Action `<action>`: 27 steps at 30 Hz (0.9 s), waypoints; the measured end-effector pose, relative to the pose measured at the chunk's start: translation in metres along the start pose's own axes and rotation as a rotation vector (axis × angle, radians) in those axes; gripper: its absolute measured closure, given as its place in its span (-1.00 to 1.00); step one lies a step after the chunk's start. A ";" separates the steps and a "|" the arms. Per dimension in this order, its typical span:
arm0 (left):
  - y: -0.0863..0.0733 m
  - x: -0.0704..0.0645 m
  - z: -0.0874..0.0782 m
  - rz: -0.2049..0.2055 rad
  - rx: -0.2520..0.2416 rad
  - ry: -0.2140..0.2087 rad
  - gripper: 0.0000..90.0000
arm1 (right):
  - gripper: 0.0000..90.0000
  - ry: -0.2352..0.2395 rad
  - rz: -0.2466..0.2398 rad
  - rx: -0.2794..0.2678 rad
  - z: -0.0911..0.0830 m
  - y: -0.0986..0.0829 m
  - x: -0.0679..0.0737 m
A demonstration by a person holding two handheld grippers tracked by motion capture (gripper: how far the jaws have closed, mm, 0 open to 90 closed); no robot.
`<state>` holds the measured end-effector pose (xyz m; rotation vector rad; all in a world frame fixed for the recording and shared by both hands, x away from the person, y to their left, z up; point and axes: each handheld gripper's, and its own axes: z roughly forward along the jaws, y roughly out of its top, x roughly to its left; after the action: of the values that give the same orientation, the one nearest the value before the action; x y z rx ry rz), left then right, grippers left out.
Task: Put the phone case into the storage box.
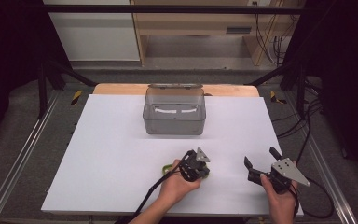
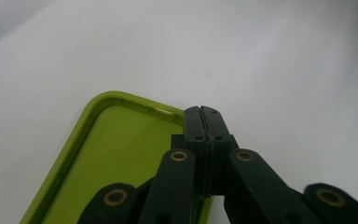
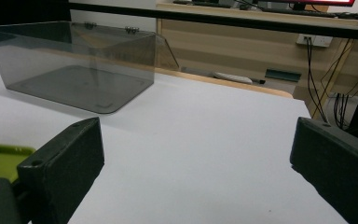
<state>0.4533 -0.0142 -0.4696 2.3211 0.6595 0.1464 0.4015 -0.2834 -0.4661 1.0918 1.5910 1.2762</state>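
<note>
A lime-green shallow lid with a raised rim lies flat on the white table top. My left gripper points down at it, its jaws pressed together over the lid's right-hand rim. From above, the lid peeks out on either side of the left gripper and the hand that holds it. My right gripper hovers to the right near the table's front edge, jaws spread wide with nothing between them. In the right gripper view, a corner of the green lid shows at the far left.
A smoky clear plastic box with its hinged lid tipped back stands at the middle of the table's far side. The white board lies on a wooden table. Metal rails and cables run along both sides.
</note>
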 end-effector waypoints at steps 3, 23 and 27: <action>0.005 -0.014 0.006 0.036 0.005 -0.014 1.00 | -0.93 -0.005 0.001 -0.004 -0.001 0.001 -0.001; 0.003 -0.014 -0.016 0.063 -0.103 0.002 1.00 | -0.93 0.010 -0.006 -0.001 -0.001 0.001 0.000; -0.012 0.001 -0.050 0.034 -0.223 0.083 1.00 | -0.92 0.073 -0.023 0.001 -0.002 0.004 0.007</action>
<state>0.4356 0.0239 -0.4408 2.1210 0.6122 0.3172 0.3982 -0.2769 -0.4618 1.0349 1.6540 1.3132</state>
